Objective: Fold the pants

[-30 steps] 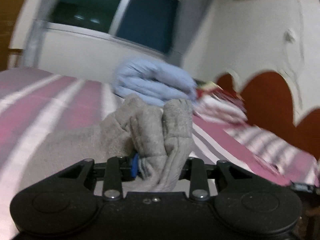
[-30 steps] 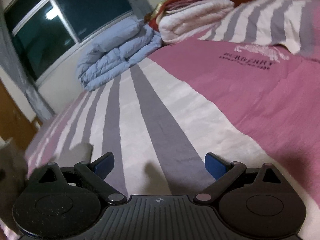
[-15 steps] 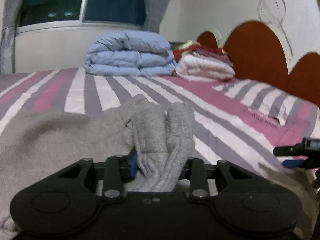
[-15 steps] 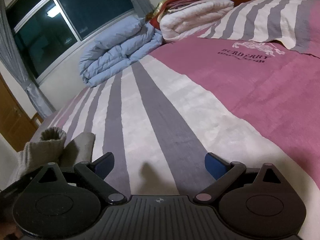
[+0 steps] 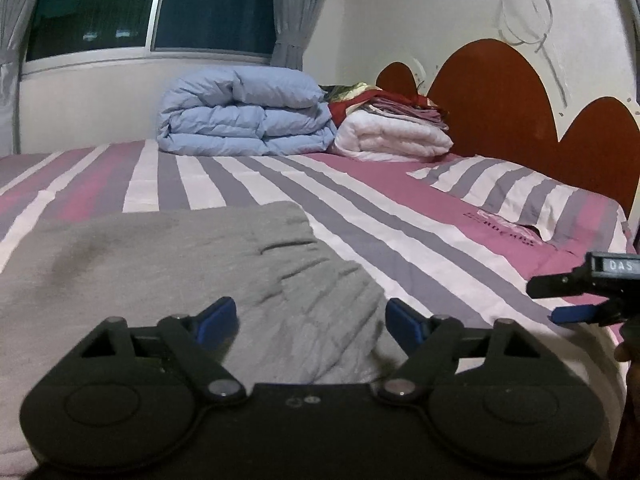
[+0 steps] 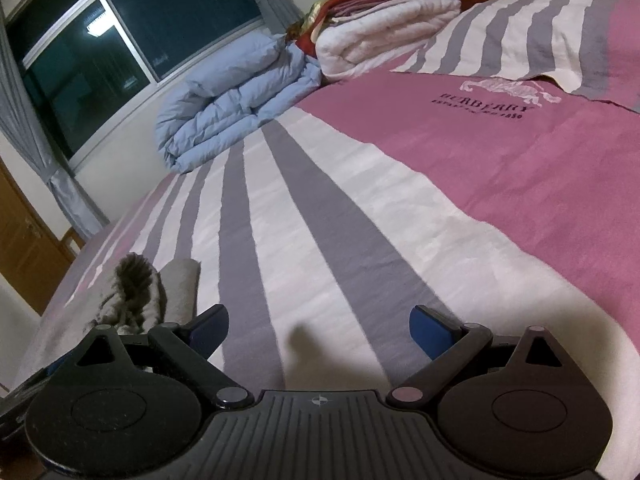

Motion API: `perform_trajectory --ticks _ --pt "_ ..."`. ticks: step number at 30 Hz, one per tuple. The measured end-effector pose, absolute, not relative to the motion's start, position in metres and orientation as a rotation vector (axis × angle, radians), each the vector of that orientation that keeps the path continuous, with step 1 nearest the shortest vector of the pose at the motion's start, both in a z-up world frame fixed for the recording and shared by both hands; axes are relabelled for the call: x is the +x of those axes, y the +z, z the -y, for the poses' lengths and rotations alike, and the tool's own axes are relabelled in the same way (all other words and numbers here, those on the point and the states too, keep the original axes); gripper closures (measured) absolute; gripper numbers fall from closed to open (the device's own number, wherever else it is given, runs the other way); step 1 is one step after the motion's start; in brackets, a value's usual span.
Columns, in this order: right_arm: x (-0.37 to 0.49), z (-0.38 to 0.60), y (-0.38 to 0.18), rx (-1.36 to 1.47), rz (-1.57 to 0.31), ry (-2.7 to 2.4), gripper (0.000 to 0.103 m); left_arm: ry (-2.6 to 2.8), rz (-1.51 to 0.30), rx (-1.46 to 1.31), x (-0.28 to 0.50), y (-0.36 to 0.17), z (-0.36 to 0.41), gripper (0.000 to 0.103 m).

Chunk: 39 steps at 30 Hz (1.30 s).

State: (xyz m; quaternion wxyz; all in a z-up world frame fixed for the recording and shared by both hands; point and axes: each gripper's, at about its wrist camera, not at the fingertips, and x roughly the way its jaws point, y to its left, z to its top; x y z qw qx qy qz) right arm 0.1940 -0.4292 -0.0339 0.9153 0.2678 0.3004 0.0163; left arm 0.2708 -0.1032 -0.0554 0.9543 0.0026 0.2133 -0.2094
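A: Where are the pants?

B: The grey pants (image 5: 168, 264) lie spread on the striped bed (image 5: 400, 216), directly ahead of and beneath the left gripper (image 5: 310, 318), whose fingers are spread apart, holding nothing.

A: And the right gripper (image 6: 318, 326)?

B: Fingers apart too, over bare sheet; a bunched grey edge, probably the pants, sits beside its left finger.

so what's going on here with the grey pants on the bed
A person is folding grey pants on a striped bedsheet, with a handheld tool in each hand. The left tool is open and holds nothing, hovering over the flat pants. The right tool is also open and empty, over bare sheet to the right of them. Neither grips the fabric.
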Motion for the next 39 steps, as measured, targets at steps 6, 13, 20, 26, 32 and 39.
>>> perform_trajectory --ticks 6,13,20,26,32,39 --pt "0.195 0.412 -0.029 0.534 -0.614 0.044 0.007 -0.422 -0.422 -0.013 0.261 -0.052 0.095 0.029" --pt "0.195 0.396 -0.020 0.548 -0.574 0.140 0.007 -0.373 -0.369 0.021 0.244 -0.037 0.051 0.028" --pt "0.215 0.349 -0.012 0.646 -0.537 0.365 0.029 -0.105 -0.330 0.010 0.222 -0.039 -0.066 0.020" --pt "0.237 0.312 -0.029 0.705 -0.628 0.415 0.047 0.077 -0.422 -0.153 0.220 -0.064 -0.138 0.019" --pt "0.256 0.296 -0.046 0.779 -0.704 0.396 0.029 0.083 -0.419 -0.199 0.224 -0.065 -0.149 0.019" --pt "0.279 0.260 -0.037 0.674 -0.713 0.411 0.058 0.083 -0.446 -0.181 0.229 -0.072 -0.148 0.019"
